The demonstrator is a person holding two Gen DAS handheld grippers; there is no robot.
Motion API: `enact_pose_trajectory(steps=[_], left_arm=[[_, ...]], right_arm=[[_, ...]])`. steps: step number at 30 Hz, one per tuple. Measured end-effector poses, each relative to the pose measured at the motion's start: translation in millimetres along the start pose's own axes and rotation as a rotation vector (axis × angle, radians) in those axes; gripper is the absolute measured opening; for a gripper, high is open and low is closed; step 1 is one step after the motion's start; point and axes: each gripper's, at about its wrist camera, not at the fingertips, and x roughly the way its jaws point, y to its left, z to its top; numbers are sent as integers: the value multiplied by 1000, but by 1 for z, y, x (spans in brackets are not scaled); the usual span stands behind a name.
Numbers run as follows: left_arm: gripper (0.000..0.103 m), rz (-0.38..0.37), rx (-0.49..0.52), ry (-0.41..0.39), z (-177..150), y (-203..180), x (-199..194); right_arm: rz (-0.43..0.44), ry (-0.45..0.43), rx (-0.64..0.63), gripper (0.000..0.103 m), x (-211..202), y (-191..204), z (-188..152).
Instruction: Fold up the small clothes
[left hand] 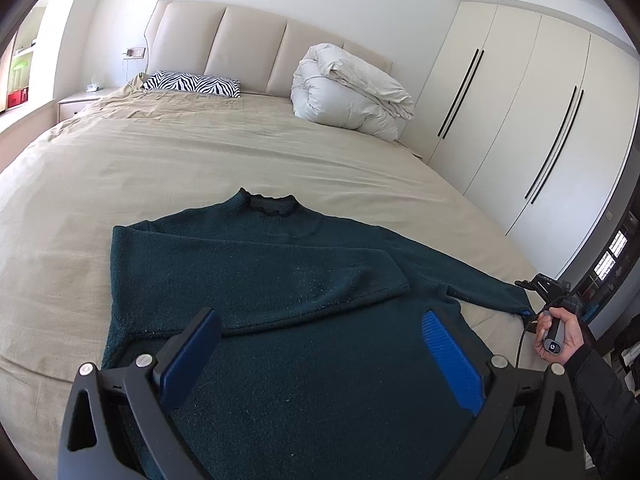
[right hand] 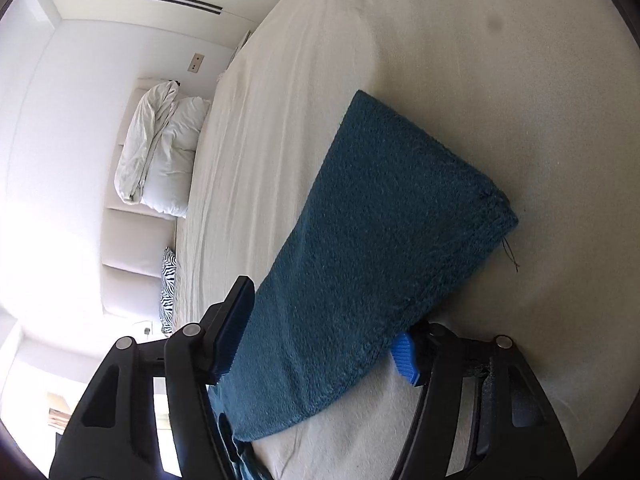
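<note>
Dark teal sweater (left hand: 280, 280) flat on the bed (left hand: 120, 168), one sleeve already folded across the chest. Left gripper (left hand: 320, 360) wide open, empty, above the hem. Right gripper (right hand: 320, 344) half open around the far-right sleeve (right hand: 380, 220), pads not visibly pinching; next: clamp and fold across.

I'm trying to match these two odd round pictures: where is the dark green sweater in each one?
Left wrist view: the sweater lies flat across the lower middle, collar away from the camera, one sleeve folded over its chest.
Right wrist view: only a sleeve shows, running from bottom centre up to the right, between the gripper's fingers.
Shared landmark: the zebra-print pillow by the headboard.
</note>
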Motion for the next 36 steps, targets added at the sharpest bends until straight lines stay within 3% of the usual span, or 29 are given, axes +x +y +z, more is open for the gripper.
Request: enact_pose_trajectory(steps=[2,4,8,11,14,17,20,23,26,29,34,36], left_arm=[[103,-8,-22,21,0,3,6],[103,10,-45,45,1,8,13],[103,0,-118,70,2,23,24],[103,-43,-189,71,5,34,29],[103,-103,-270,76,6,46,34],[103,-146,-349,91,6,56,43],[103,-224,-444,110,4,66,54],[103,-320,-552,130,1,75,67],[103,-400,-652,167,-2,81,85],[103,-443,-676,221,-1,77,101],[102,-476,-707,280,-5,63,122],[94,-483,-710,298,-3,59,132]], right_arm=[[-48,-14,-6,21,8,2,8],[-82,-25,-33,9,5,6,15],[-135,-74,-234,9,-4,56,2],[-156,-76,-426,8,-3,118,-31],[-171,-37,-734,7,14,194,-100],[-172,-3,-1198,7,32,256,-215],[-187,6,-1587,7,49,274,-332],[-205,3,-1821,7,60,266,-414],[-213,11,-1891,7,62,254,-458],[-222,5,-1916,7,57,241,-487],[-211,7,-1841,7,51,230,-485],[-200,6,-1842,7,50,228,-489]])
